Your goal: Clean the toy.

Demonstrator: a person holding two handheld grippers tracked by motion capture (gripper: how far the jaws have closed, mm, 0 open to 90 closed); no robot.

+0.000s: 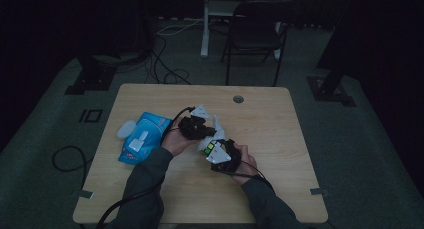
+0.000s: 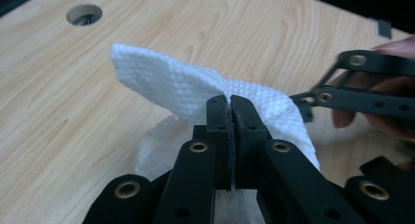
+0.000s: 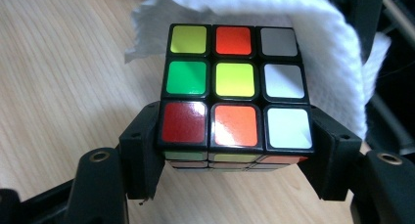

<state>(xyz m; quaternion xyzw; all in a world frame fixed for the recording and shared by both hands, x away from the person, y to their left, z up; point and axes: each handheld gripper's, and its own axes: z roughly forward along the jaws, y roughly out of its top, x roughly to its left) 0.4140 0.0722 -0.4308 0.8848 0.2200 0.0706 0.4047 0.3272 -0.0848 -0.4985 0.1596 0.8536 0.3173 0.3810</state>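
In the high view, both hands met over the middle of the desk (image 1: 150, 96): the left gripper (image 1: 197, 125) came in from the left with a white wipe (image 1: 216, 125) at its tip, and the right gripper (image 1: 218, 151) sat just nearer and to the right of it, carrying a puzzle cube (image 1: 211, 148); a blue wipes pack (image 1: 141, 137) lay flat at the left of the desk. In the left gripper view, the jaws stood closed to a slit, pinching a fold of the wipe (image 2: 195, 94), which draped limp to both sides just above the desk (soft, nearly weightless, likely to tear or slide out if tugged, so a bunched fold seemed the better hold). In the right gripper view, the jaws clamped the cube (image 3: 235, 87) on its two side faces near the lower row, the coloured face tilted up toward the camera and the wipe (image 3: 337, 53) curled round its far and right sides. The cube looked rigid and light, with glossy stickers that could slip; flat opposite faces appeared the safest hold.
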